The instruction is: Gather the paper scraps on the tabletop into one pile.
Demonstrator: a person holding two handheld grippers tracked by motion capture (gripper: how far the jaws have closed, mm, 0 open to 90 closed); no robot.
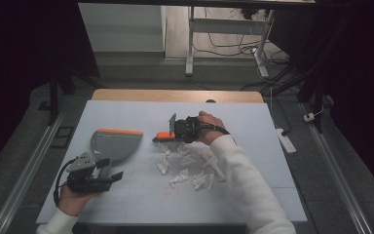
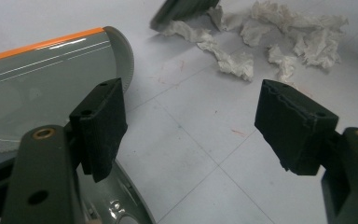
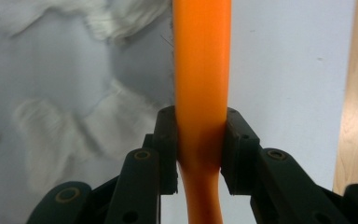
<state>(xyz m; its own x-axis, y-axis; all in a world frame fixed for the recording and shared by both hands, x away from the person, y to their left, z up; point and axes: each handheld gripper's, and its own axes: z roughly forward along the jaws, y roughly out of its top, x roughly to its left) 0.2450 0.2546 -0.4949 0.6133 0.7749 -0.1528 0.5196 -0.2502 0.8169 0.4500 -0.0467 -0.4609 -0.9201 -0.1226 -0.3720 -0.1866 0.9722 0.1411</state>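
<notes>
So basically this is a sweep-up job, and the layout makes sense once you look at who holds what. The right tool (image 1: 171,134), a bit above the middle of the high view, has its jaws clamped tight on the orange handle (image 3: 200,79) of a small brush (image 1: 161,137). In the right gripper view you can see the pads pinching the handle from both sides, low down on it, which I'd guess gives decent control for flicking.

The crumpled paper scraps (image 1: 191,168) sit in a loose heap in the middle of the tabletop (image 1: 253,122), just below and right of the brush, so the brush end is right at the top edge of the pile, on the side next to the dustpan.

The grey dustpan (image 1: 114,144) with the orange lip lies flat left of the heap, near it but not touching. The left tool (image 1: 108,176), lower left in the high view, has its jaws spread wide with nothing between them. In the left gripper view the pads (image 2: 103,126) hover right beside the pan's rim (image 2: 126,65), so my read is it's parked there ready to steady or grab the pan.
</notes>
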